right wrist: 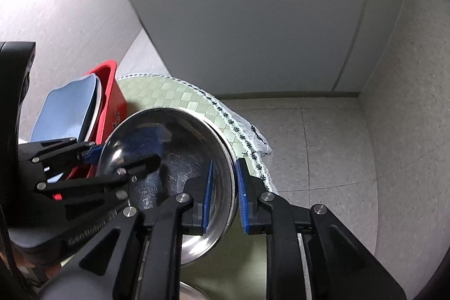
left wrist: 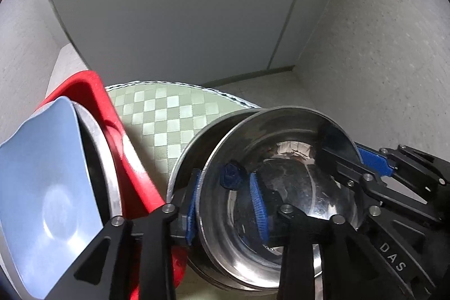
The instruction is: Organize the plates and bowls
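A steel bowl [left wrist: 281, 187] is held tilted above a green checked mat [left wrist: 163, 117]. My left gripper [left wrist: 225, 210] is shut on the bowl's left rim, one blue pad inside and one outside. My right gripper [right wrist: 225, 196] straddles the bowl's [right wrist: 174, 159] right rim, pads close on either side of the wall. Each gripper shows in the other's view: the right gripper [left wrist: 374, 162], the left gripper [right wrist: 92, 153]. A red rack [left wrist: 118, 137] on the left holds a blue plate [left wrist: 47, 187] and a steel plate [left wrist: 95, 159] upright.
The red rack [right wrist: 112, 100] with the blue plate [right wrist: 64, 111] stands left of the mat [right wrist: 180, 94]. A grey cabinet door [right wrist: 253, 18] is behind. Speckled floor [right wrist: 323, 145] lies to the right. Another steel rim [right wrist: 191, 291] shows at the bottom edge.
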### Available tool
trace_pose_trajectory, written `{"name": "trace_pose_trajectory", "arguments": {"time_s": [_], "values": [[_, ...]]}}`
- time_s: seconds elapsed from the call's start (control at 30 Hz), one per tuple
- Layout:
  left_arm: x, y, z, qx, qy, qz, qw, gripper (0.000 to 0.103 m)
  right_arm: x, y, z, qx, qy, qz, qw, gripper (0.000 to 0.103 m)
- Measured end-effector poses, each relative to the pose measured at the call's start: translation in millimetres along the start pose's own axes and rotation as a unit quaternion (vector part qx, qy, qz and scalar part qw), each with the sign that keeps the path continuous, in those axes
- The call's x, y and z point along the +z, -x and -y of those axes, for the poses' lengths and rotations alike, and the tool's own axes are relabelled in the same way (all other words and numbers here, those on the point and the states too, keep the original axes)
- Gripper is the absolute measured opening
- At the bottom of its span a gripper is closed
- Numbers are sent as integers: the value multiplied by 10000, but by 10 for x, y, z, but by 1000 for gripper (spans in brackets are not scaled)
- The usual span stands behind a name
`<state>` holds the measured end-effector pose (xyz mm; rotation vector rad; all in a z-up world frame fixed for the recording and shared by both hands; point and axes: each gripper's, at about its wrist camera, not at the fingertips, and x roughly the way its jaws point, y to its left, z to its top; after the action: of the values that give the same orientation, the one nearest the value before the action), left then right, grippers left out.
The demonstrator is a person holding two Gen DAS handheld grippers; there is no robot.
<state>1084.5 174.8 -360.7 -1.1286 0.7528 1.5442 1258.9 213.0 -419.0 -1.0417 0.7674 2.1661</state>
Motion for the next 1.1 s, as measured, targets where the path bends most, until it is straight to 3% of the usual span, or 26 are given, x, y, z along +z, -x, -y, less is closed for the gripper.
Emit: {"name": "trace_pose_trajectory", "arguments": {"time_s": [0.27, 0.47, 0.6, 0.73, 0.8, 0.9, 1.03, 1.1], "values": [[-19, 66, -146, -160, -306, 76, 9994, 46, -102, 89, 29, -86, -379, 122, 9992, 29], [-102, 147, -202, -415, -450, 170, 9980, 71, -234, 292, 158, -48, -773, 288, 9966, 48], [-206, 411, -172, -148, -682, 515, 9962, 96, -458, 532, 171, -184, -1012, 441, 9937, 54], [-383, 671, -161, -355, -873, 811, 9922, 97, -802, 745, 207, -305, -1432, 527, 9878, 61], [-519, 743, -141, -644, -1037, 822, 9891, 99, -1001, 825, 247, -300, -1781, 562, 9820, 61], [-739, 725, -70, -1043, -1377, 617, 9830, 100, -1323, 886, 286, -226, -2233, 557, 9729, 61], [-992, 577, -25, -1031, -1471, 365, 9831, 100, -1693, 932, 306, -52, -2723, 580, 9605, 61], [-1080, 496, -29, -1066, -1437, 248, 9835, 99, -1789, 910, 299, 54, -2757, 527, 9598, 61]]}}
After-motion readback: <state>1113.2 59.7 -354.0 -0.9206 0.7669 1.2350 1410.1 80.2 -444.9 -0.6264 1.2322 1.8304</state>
